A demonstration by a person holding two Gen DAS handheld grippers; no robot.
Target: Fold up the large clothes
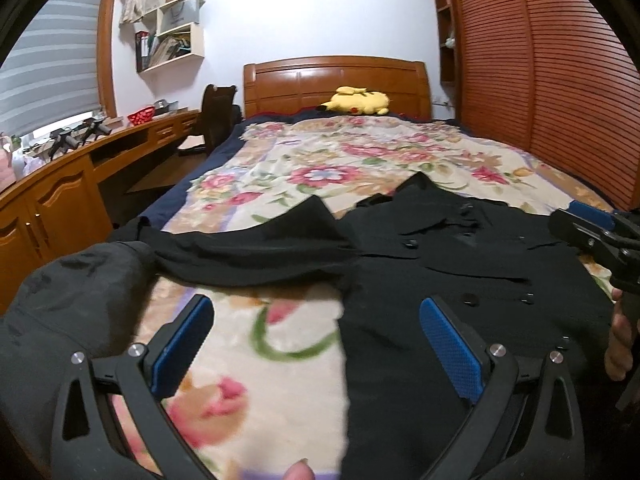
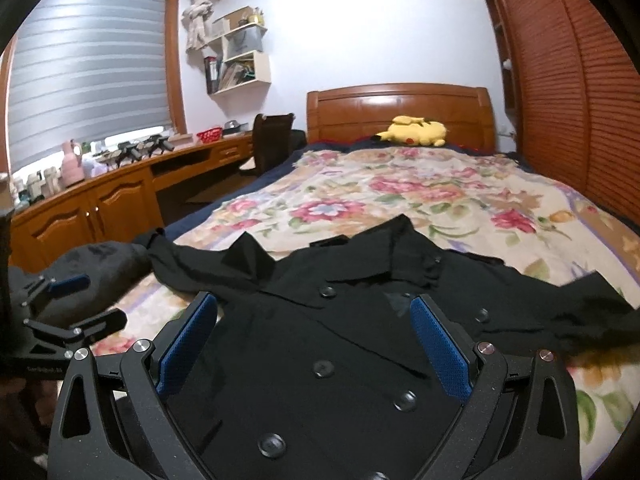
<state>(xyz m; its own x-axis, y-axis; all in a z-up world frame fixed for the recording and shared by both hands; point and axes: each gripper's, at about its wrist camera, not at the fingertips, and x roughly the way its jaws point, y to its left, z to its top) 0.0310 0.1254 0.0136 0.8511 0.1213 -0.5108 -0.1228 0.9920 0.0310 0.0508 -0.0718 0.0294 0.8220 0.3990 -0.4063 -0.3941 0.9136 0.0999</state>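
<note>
Right wrist: black coat [image 2: 320, 360] beneath spread right gripper [image 2: 316, 344] (buttons up).

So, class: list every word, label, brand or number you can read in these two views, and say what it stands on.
No text can be read for certain.
Left gripper: a small printed line on its body, too blurred to read.
Shelf: binders and papers, any print too small.
Black coat: no label visible.
</note>
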